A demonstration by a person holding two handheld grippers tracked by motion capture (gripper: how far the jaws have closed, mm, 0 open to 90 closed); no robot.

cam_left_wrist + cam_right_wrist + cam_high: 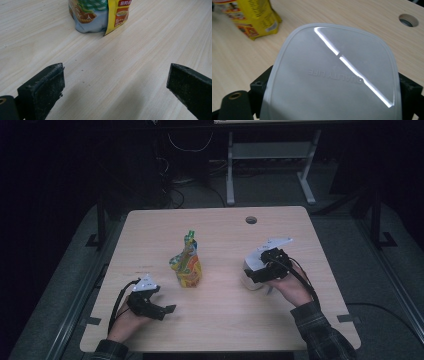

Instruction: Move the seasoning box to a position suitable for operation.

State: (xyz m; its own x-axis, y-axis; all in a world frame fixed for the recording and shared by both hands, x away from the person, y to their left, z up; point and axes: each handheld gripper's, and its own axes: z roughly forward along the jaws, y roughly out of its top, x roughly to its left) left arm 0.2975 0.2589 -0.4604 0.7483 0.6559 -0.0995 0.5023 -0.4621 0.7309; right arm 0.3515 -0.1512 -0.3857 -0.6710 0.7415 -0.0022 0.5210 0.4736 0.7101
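Note:
A colourful stand-up pouch (186, 266) with a green spout stands upright at the middle of the wooden table (220, 320). My left gripper (164, 310) lies low at the front left, open, its jaws wide apart over bare wood, with the pouch (97, 15) ahead of them. My right gripper (256, 274) at the right is shut on a white translucent plastic container (250, 266). The container's smooth embossed face (332, 62) spans the gap between the two black jaws. The pouch (254, 17) is to the far left of it. Whether the container touches the table I cannot tell.
A round cable hole (251, 220) sits near the table's far edge (408, 20). Beyond the table are a dark floor, cables and the white legs of another desk (230, 175). A person's forearms come in from the bottom, the right in a plaid sleeve (325, 332).

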